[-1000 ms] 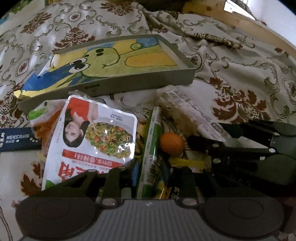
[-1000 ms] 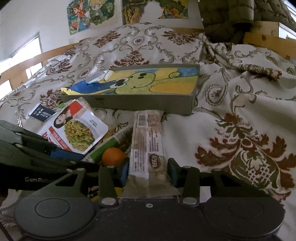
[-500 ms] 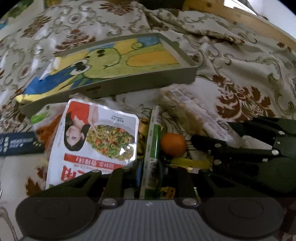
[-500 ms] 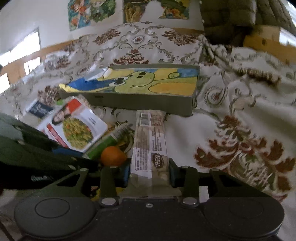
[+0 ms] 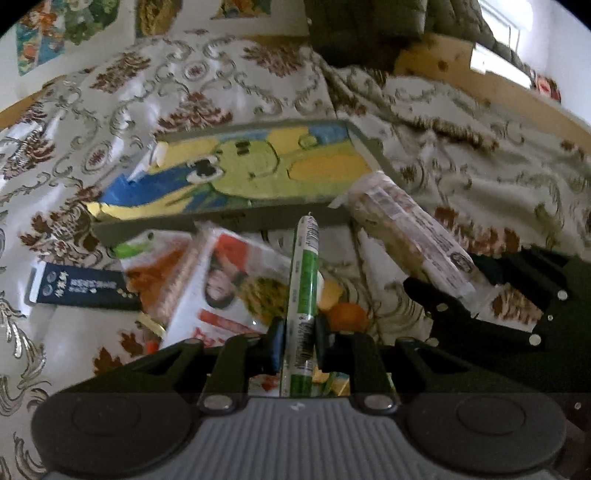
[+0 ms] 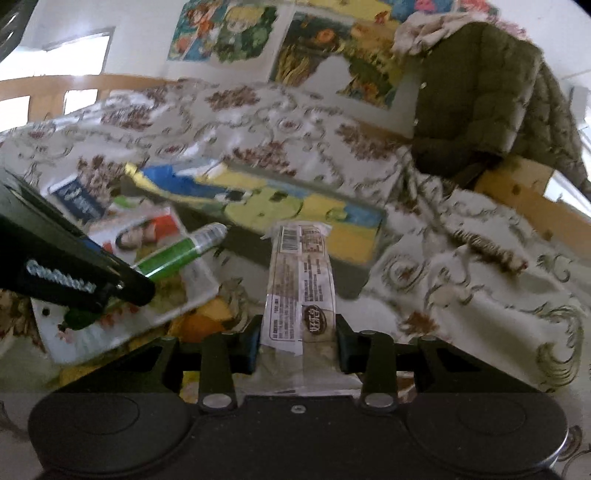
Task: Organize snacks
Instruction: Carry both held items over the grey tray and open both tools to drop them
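Where floral bedding (image 5: 461, 192) spreads below wall posters (image 6: 225, 33): grey tray (image 5: 229, 221), far; pictured pouch (image 5: 236, 291), left; orange (image 5: 347, 317), near. Right gripper (image 6: 295, 341) clamps wrapped bar (image 6: 301, 284); left gripper (image 5: 299, 339) clamps green stick (image 5: 304, 280).

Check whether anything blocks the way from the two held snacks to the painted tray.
Nothing visible does. The left tongs grip the green stick, the right tongs the clear-wrapped bar. Both point at the tray just beyond, with only its low front wall to clear and no snacks visible inside.
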`<state>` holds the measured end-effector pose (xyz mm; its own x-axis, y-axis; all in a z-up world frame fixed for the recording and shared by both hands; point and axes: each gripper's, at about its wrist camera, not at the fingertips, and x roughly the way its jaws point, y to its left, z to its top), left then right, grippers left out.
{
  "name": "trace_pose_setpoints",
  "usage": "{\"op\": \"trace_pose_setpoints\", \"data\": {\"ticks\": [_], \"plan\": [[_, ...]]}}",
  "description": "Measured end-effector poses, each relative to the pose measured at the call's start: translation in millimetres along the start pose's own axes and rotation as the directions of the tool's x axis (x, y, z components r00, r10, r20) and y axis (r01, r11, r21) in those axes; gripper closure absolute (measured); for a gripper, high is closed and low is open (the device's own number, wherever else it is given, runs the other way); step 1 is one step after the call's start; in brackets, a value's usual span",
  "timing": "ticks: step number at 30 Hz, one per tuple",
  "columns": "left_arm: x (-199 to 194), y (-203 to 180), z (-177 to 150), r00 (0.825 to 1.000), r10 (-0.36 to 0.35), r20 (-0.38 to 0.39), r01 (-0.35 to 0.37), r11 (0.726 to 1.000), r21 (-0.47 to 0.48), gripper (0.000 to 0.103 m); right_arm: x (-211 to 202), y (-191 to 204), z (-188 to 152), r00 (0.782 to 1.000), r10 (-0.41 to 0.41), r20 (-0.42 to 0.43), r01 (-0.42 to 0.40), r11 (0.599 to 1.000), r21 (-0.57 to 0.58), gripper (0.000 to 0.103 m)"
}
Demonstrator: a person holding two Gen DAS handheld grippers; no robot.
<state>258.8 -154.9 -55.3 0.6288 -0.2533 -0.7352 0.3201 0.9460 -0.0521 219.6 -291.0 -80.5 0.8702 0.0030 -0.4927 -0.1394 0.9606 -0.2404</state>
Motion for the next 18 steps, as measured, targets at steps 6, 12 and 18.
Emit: {"op": "trace_pose_setpoints", "data": {"ticks": [6,12,18], "plan": [[-3.5,4.3,20.4,0.998,0.002,0.07,0.001,0.999,-0.045,0.085,1.8,-14.7,10.7,0.995,-0.039,0.087,0.033,0.997,0.072,0.063],[16.8,14.8,61.1,0.989,0.023,0.148,-0.009,0.995,-0.099,0.085,35.6,-23.0,41.5,0.981,-0.065,0.183,0.049,0.994,0.093,0.063],[63.5,28.0,103.0,0.981,0.008,0.192,0.022,0.988,-0.152,0.085,79.7,-34.3,56.2,0.974,-0.064,0.216,0.038,0.991,0.125,0.063]]}}
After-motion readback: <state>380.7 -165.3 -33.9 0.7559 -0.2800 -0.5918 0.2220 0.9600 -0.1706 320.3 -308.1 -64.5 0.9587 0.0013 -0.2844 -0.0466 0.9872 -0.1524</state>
